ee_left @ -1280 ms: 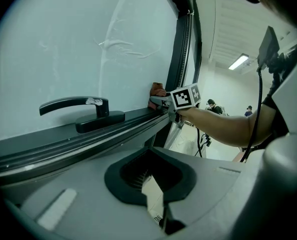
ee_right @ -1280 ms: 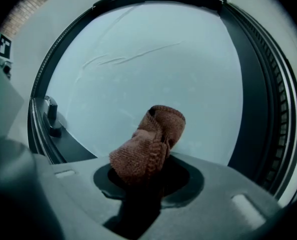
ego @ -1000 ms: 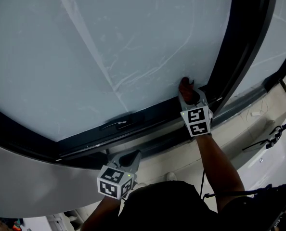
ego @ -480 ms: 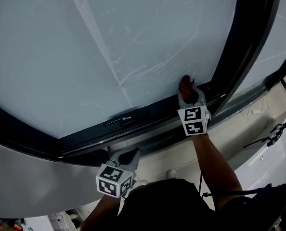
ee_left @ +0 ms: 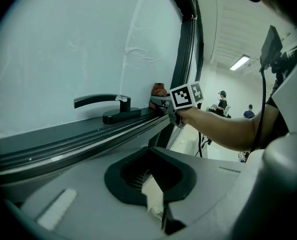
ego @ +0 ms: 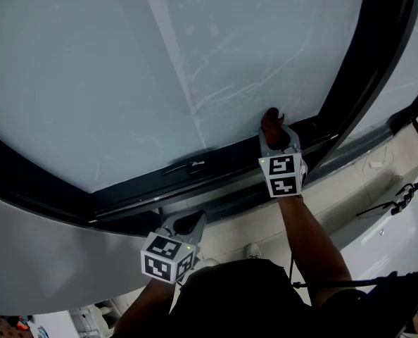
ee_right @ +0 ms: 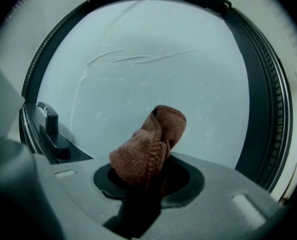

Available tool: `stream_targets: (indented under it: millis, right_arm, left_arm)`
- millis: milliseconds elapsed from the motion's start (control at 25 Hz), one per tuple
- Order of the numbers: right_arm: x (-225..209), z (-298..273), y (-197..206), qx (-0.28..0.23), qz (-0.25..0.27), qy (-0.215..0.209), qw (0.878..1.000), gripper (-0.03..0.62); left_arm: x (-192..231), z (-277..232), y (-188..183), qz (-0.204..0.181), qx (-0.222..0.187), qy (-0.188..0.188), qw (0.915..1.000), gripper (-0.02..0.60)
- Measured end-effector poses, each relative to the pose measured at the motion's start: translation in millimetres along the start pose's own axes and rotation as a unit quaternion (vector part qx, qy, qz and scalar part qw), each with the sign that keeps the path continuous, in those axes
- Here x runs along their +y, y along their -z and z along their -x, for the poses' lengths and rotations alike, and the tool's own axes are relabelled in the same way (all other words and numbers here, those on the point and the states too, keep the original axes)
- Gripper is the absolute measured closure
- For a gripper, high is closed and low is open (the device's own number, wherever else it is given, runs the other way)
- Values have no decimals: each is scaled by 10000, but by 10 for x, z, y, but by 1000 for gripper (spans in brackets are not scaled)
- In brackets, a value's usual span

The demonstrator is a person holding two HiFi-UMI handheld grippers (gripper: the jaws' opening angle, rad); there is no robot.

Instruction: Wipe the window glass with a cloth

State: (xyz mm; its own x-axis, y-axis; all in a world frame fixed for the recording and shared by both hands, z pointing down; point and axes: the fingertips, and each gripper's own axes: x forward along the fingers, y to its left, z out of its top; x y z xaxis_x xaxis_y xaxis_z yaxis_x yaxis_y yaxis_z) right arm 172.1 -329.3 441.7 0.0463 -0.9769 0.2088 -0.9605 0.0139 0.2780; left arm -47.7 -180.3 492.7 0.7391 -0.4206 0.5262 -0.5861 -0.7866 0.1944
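The window glass (ego: pixel 195 48) is a large pale pane with faint streaks, set in a dark frame (ego: pixel 364 69). My right gripper (ego: pixel 274 134) is shut on a bunched brown cloth (ego: pixel 269 121), which presses against the glass at its lower right corner, just above the bottom frame rail. In the right gripper view the cloth (ee_right: pixel 148 146) bulges out from between the jaws of the right gripper (ee_right: pixel 148 176) in front of the glass (ee_right: pixel 153 74). My left gripper (ego: pixel 184 224) hangs below the sill, off the glass. It (ee_left: pixel 151 181) is shut with nothing held, and looks toward the cloth (ee_left: pixel 160 89).
A dark window handle (ego: pixel 186 167) lies on the bottom rail left of the cloth, and the handle (ee_right: pixel 51 126) also shows at the left of the right gripper view. A second pane and frame stand at far right. A black cable (ego: pixel 395 199) lies on the pale floor below.
The cloth and right gripper have slid a little left along the bottom of the pane, away from the corner. The left gripper stays low, and the head view has shifted slightly.
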Motion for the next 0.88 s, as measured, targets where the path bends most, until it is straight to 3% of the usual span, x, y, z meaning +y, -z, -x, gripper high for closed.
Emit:
stream_targets:
  millis: [880]
  right_arm:
    - [885, 27, -268, -164, 81, -341, 9993, 487]
  left_arm:
    - [336, 348, 179, 74, -55, -22, 10000, 565]
